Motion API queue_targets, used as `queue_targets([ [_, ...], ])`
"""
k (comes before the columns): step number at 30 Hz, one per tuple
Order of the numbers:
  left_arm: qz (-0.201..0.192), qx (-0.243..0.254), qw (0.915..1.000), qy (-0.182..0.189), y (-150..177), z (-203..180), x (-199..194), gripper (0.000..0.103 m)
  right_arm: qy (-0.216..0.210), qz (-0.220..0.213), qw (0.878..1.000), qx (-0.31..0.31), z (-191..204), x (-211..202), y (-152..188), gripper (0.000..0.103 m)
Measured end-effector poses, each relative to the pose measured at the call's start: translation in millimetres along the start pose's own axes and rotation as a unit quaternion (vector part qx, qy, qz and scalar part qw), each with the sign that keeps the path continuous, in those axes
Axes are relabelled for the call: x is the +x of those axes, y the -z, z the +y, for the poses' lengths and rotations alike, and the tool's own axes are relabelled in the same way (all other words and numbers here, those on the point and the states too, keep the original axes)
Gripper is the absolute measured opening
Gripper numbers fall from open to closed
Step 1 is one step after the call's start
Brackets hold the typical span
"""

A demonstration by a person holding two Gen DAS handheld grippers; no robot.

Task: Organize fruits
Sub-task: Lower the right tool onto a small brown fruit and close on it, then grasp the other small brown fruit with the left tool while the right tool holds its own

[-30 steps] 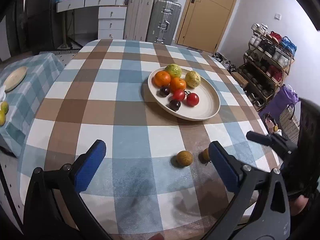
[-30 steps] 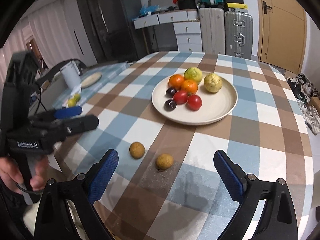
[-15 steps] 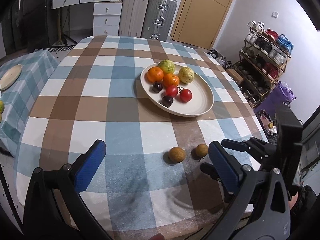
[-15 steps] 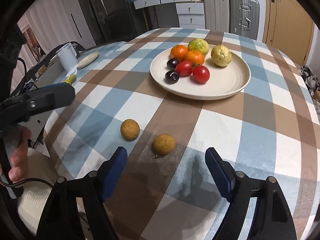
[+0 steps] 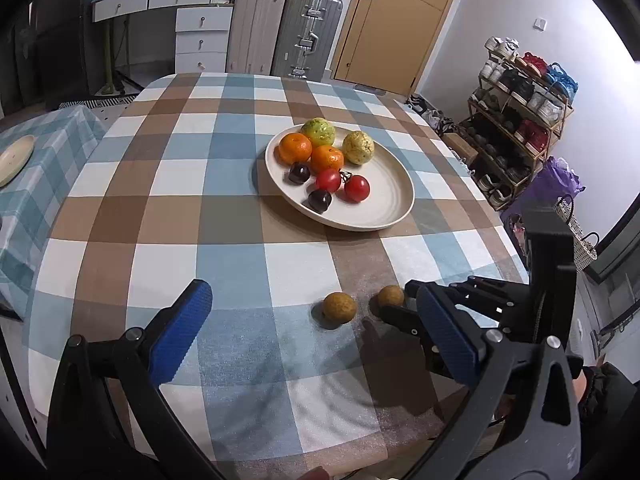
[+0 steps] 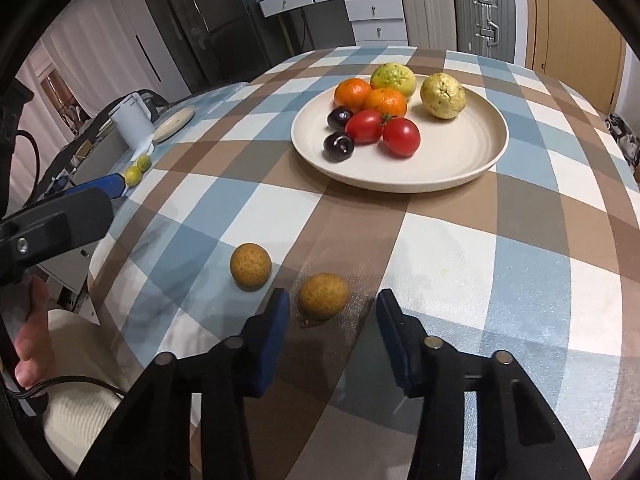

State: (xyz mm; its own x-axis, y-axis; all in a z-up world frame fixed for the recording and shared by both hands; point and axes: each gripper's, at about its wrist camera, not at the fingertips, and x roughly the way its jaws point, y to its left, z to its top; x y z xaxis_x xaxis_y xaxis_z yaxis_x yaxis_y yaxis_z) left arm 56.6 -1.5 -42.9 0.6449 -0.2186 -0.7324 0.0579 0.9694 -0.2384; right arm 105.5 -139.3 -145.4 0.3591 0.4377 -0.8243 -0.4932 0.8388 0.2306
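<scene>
Two small brown round fruits lie on the checked tablecloth: one [image 6: 323, 296] sits just ahead of and between the fingers of my right gripper [image 6: 330, 314], the other [image 6: 251, 266] lies to its left. In the left wrist view they show as the right fruit [image 5: 391, 296] and the left fruit [image 5: 339, 308]. A cream plate [image 6: 460, 160] farther back holds oranges, guavas, tomatoes and dark plums; it also shows in the left wrist view [image 5: 384, 200]. My right gripper is open, its jaws partly narrowed, touching nothing. My left gripper [image 5: 316, 328] is wide open and empty above the table's near edge.
The table's near edge is close under both grippers. A side table at the left carries a white kettle [image 6: 132, 120], a small plate [image 6: 174, 118] and two green fruits [image 6: 136, 170]. Suitcases [image 5: 308, 32], drawers and a shoe rack [image 5: 520, 92] stand beyond.
My right gripper has moved forward and down to the nearer brown fruit, and its jaws have narrowed around it. My left gripper has shifted slightly and stays wide open.
</scene>
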Motion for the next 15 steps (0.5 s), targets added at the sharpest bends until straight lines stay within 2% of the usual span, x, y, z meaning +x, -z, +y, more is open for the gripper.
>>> queue_targets([
  [2,0.0,0.001,1.0,0.0,0.3,-0.4,-0.1,0.102,-0.005,-0.001,1.0,-0.005,2.2,-0.3,0.3,0.034],
  [4,0.001,-0.001,1.0,-0.002,0.5,0.3,0.3,0.102,-0.007,0.002,1.0,-0.013,5.6,1.0,0.5,0.027],
  [15,0.011,-0.01,0.9998,-0.013,0.7,8.2,7.5,0.102,-0.007,-0.001,1.0,-0.011,5.0,-4.9,1.3,0.026],
])
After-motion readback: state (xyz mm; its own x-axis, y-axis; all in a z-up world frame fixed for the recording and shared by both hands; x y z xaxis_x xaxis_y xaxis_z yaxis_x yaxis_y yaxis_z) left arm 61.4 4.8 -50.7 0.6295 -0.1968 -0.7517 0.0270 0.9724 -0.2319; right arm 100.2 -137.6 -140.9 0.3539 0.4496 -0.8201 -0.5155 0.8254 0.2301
